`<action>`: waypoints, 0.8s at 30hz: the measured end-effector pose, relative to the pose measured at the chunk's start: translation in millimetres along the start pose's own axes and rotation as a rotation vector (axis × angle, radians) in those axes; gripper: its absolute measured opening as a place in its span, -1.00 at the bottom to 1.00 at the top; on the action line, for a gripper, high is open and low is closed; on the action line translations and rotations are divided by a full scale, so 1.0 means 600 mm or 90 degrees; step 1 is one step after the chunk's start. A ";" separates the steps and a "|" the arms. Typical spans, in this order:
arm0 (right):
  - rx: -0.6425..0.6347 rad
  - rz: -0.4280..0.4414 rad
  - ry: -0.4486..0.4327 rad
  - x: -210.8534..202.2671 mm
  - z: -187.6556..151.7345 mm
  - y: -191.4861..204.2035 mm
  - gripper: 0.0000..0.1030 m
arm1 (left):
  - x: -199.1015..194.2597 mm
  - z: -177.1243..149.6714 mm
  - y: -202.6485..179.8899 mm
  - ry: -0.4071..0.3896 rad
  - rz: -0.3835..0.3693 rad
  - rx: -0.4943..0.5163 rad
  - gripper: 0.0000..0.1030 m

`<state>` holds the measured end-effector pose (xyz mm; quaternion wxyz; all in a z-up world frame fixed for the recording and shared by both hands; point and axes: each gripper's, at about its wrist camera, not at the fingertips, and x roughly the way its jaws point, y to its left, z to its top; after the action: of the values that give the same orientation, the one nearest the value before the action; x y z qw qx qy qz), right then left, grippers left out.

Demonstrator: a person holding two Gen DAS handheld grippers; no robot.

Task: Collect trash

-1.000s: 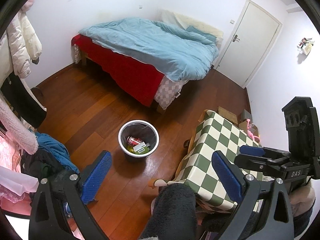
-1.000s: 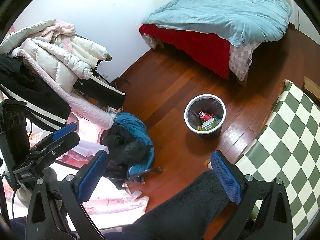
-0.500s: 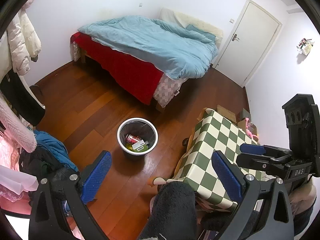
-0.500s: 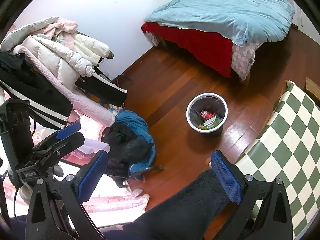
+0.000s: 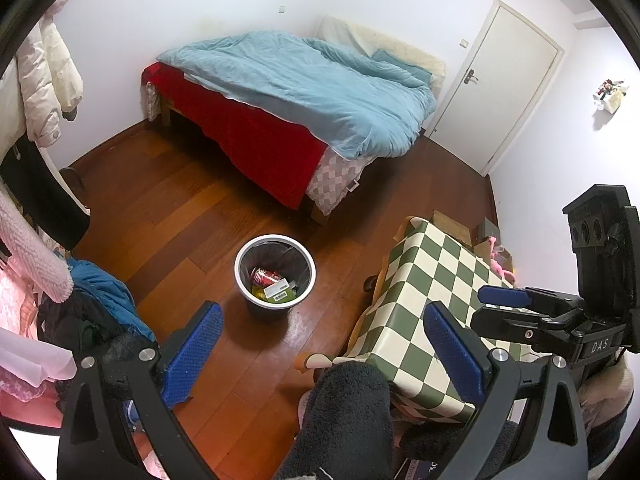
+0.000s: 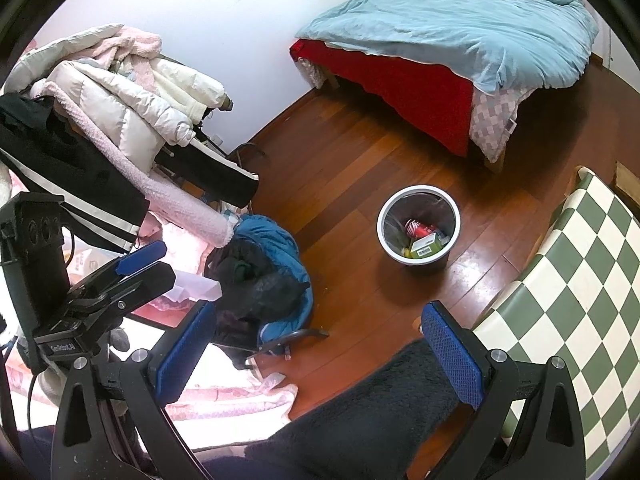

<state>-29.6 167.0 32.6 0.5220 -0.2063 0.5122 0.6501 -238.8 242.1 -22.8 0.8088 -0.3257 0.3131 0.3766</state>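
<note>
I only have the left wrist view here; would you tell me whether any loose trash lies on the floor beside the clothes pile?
Observer: A small white crumpled scrap lies on the floor by the pink blanket; I cannot tell what it is.
Operator: Thank you. What holds the blue jacket up?
Observer: A chair: its dark wheeled base shows under the blue jacket.
Operator: Is the right hand-held gripper free?
Observer: Yes, the right hand-held gripper is open and holds nothing.

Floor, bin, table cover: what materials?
Floor: varnished reddish wood planks, seams and glare visible. Bin: probably plastic, smooth white rim, dark inside, maybe a liner. Table cover: glossy green-and-cream check, likely vinyl or oilcloth, draped over the edge.
</note>
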 end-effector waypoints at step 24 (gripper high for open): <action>-0.007 0.002 0.006 0.011 0.011 0.010 1.00 | -0.002 0.001 0.005 -0.001 -0.001 -0.002 0.99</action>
<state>-35.7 176.4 32.3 0.5170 -0.2116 0.5116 0.6529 -241.7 243.4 -22.2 0.8086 -0.3269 0.3119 0.3768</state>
